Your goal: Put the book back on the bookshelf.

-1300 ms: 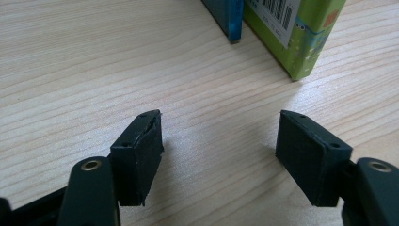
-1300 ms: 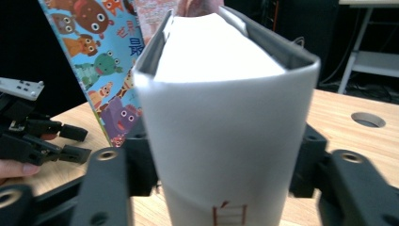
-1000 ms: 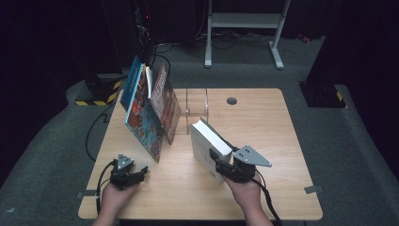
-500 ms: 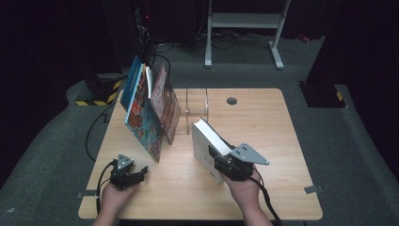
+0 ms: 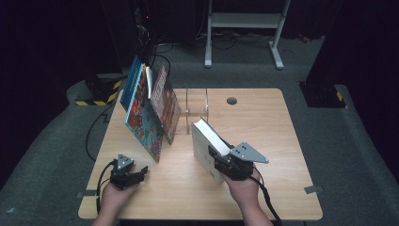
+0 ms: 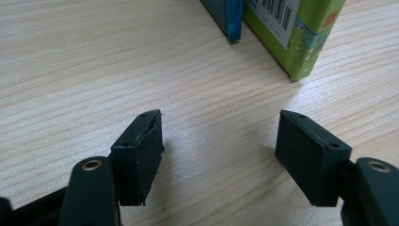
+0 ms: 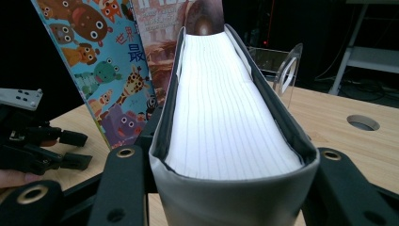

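Where the high view looks down, the right gripper [image 5: 220,159] clamps a thick grey-covered book [image 5: 206,141], upright at table centre, jaws just closed in on its covers. Left gripper [image 5: 134,175] rests at 8 o'clock, well apart. Leaning picture books [image 5: 143,110] at 10 o'clock. Left gripper view: jaws parted over bare wooden table [image 6: 94,61], nothing between. Right gripper view: book's page edges [image 7: 226,103] between both pads, covers pressed.
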Demonstrator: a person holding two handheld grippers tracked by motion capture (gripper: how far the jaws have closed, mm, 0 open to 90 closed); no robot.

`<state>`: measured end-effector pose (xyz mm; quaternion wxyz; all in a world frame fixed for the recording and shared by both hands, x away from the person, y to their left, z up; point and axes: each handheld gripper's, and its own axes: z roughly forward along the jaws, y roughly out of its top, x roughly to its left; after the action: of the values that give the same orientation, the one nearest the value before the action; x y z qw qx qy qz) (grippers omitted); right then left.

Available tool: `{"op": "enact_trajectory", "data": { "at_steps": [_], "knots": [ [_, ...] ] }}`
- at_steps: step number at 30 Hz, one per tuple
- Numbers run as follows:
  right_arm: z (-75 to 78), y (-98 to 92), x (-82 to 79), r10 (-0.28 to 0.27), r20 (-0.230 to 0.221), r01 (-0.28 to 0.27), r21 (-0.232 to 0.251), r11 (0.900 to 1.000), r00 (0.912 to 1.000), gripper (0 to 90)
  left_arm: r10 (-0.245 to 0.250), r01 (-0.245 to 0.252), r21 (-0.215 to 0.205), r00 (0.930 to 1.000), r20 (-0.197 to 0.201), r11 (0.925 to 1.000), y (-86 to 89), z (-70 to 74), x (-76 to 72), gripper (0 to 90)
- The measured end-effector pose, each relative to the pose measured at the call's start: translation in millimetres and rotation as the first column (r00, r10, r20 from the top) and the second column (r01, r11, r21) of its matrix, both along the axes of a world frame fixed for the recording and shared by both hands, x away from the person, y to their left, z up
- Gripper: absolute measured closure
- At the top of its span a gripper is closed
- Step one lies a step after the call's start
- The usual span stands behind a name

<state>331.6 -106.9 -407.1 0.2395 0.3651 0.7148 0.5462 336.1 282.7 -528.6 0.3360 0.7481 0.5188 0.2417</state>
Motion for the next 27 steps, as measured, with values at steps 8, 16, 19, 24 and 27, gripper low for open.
{"op": "enact_trajectory", "data": {
  "at_steps": [8, 16, 19, 24, 27],
  "knots": [
    [-0.8, 3.1, -2.5, -0.020, 0.029, 0.020, -0.019, 1.000, 0.9994, 53.8, 0.005, -0.005, -0.001, 1.0000, 0.005, 1.0000, -0.4, -0.2, -0.1, 33.0],
    [1.6, 6.8, -1.1, -0.031, 0.025, 0.031, -0.018, 0.999, 0.9992, 54.1, 0.004, -0.004, -0.002, 1.0000, 0.003, 1.0000, -0.3, -0.1, -0.1, 33.1],
    [3.9, 8.8, 1.5, -0.035, 0.017, 0.036, -0.018, 0.999, 0.9992, 54.1, 0.004, -0.004, -0.002, 1.0000, 0.001, 1.0000, -0.1, 0.0, -0.1, 33.3],
    [7.1, 15.1, 10.2, -0.041, 0.009, 0.041, -0.013, 0.999, 0.9991, 54.2, 0.001, -0.001, -0.004, 1.0000, -0.004, 1.0000, 0.1, 0.2, 0.0, 33.4],
    [7.4, 17.0, 14.6, -0.046, 0.007, 0.046, -0.010, 0.999, 0.9989, 54.2, 0.001, -0.001, -0.003, 1.0000, -0.004, 1.0000, 0.0, 0.2, 0.1, 33.4]
  ]
}}
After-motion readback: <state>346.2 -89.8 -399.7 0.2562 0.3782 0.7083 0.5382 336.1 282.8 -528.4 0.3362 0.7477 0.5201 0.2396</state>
